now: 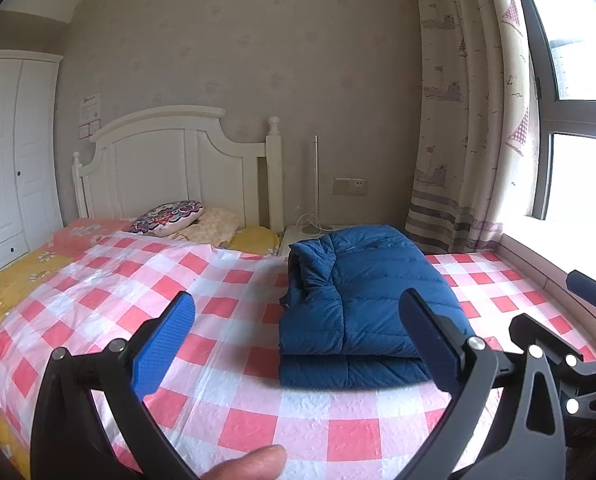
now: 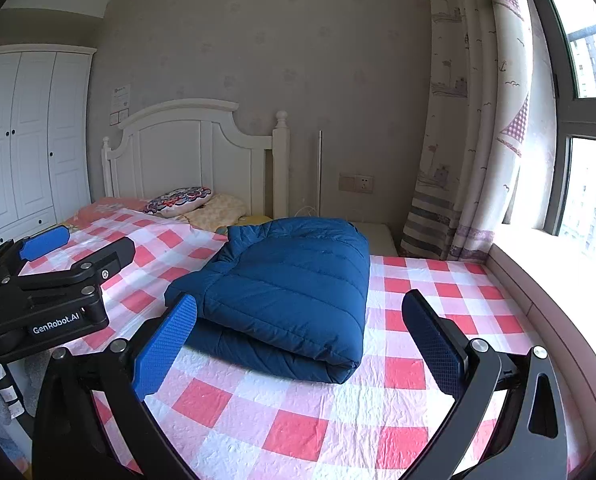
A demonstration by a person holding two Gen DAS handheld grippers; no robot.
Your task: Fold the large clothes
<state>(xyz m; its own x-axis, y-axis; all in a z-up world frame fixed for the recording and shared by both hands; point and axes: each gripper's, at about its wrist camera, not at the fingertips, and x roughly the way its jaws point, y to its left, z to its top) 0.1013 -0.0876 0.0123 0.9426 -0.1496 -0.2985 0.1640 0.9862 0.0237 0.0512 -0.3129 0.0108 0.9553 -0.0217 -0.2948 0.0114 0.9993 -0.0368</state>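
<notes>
A blue quilted jacket (image 1: 362, 300) lies folded into a thick rectangle on the red-and-white checked bed cover (image 1: 218, 380). It also shows in the right wrist view (image 2: 286, 292). My left gripper (image 1: 298, 344) is open and empty, held above the cover just short of the jacket's near edge. My right gripper (image 2: 298, 344) is open and empty, also in front of the jacket's near fold. The left gripper shows from the side in the right wrist view (image 2: 58, 256), to the left of the jacket.
A white headboard (image 1: 170, 160) and pillows (image 1: 170, 216) are at the far end of the bed. A white wardrobe (image 1: 6, 152) stands at the left. A curtain (image 1: 470, 120), window and sill (image 1: 558, 256) run along the right. A white nightstand (image 1: 298, 236) is behind the jacket.
</notes>
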